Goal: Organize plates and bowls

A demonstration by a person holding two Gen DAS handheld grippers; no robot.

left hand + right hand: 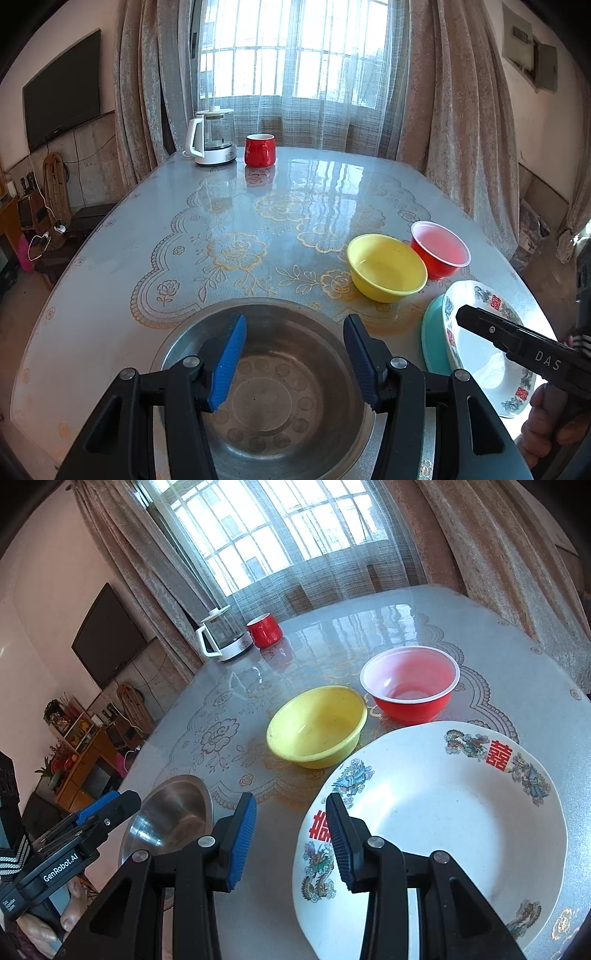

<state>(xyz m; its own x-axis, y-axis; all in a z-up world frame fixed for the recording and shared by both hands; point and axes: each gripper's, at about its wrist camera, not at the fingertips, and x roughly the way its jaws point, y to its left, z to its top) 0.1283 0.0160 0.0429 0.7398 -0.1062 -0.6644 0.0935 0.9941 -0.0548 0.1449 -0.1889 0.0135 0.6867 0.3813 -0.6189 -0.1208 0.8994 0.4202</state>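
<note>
Sunlit curtains back a glossy table (147,258). Beside the yellow bowl (386,267): red bowl (439,249) behind, steel bowl (266,387) under the wide-open left gripper (295,363), patterned plate (443,830) under the equally spread right gripper (291,840).

Yellow bowl (317,727); red bowl (410,683); white plate (436,812), dragon pattern.
</note>
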